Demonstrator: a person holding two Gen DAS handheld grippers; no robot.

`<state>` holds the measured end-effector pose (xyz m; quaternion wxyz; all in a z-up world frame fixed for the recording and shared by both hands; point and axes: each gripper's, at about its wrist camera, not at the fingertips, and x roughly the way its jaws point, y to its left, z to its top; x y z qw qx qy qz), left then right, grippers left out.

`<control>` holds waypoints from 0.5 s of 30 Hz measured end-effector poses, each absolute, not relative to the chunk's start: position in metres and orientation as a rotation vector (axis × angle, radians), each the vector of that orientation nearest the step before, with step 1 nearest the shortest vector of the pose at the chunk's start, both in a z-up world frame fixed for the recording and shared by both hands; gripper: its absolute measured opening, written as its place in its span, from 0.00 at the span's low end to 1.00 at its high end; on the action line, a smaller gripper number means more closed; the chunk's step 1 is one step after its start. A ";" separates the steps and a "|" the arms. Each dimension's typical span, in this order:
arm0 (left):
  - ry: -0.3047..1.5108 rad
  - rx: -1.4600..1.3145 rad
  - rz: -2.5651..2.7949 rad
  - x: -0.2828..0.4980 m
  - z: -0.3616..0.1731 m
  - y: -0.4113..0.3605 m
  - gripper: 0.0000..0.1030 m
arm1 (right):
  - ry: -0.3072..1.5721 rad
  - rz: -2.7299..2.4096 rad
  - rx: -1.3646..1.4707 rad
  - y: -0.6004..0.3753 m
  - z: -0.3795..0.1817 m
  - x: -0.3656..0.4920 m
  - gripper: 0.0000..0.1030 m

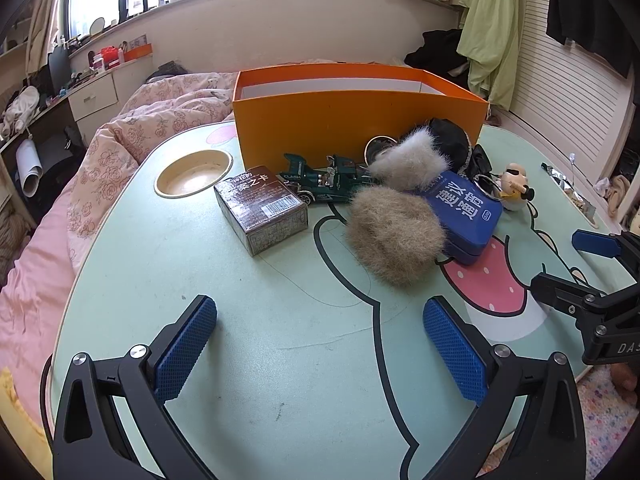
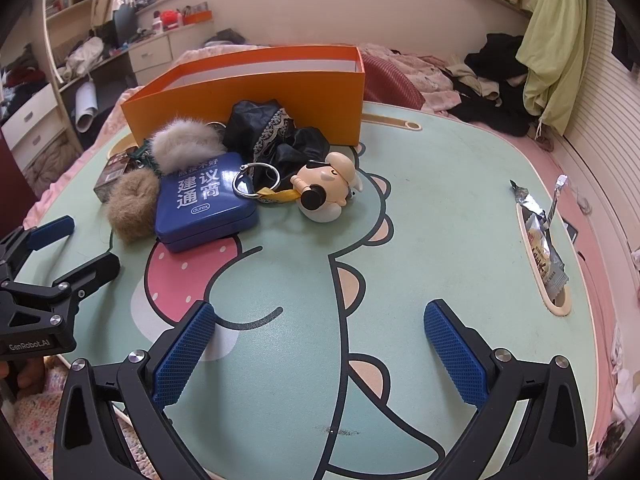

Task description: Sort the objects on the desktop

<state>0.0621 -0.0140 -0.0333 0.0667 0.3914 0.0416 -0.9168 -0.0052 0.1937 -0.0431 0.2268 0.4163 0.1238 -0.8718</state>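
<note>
Writing "durex" marks the blue tin (image 2: 206, 200); both grippers' fingers (image 1: 186, 346) (image 2: 454, 346) spread apart, holding nothing.

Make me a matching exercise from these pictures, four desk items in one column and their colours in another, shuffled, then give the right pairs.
Items:
1. storage box
2. flat tin
3. toy car
4. round fur ball

Colours:
A. dark green
B. tan
C. orange
D. blue

Pairs: 1-C, 2-D, 3-A, 4-B
</note>
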 end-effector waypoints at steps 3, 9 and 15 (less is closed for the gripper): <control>0.125 1.180 -2.764 0.062 -0.033 -0.014 1.00 | 0.341 -2.402 1.147 0.193 -0.044 -0.006 1.00; 0.125 1.180 -2.764 0.062 -0.034 -0.014 1.00 | 0.341 -2.402 1.147 0.193 -0.044 -0.006 1.00; 0.125 1.179 -2.762 0.062 -0.035 -0.013 1.00 | 0.342 -2.403 1.148 0.194 -0.044 -0.005 1.00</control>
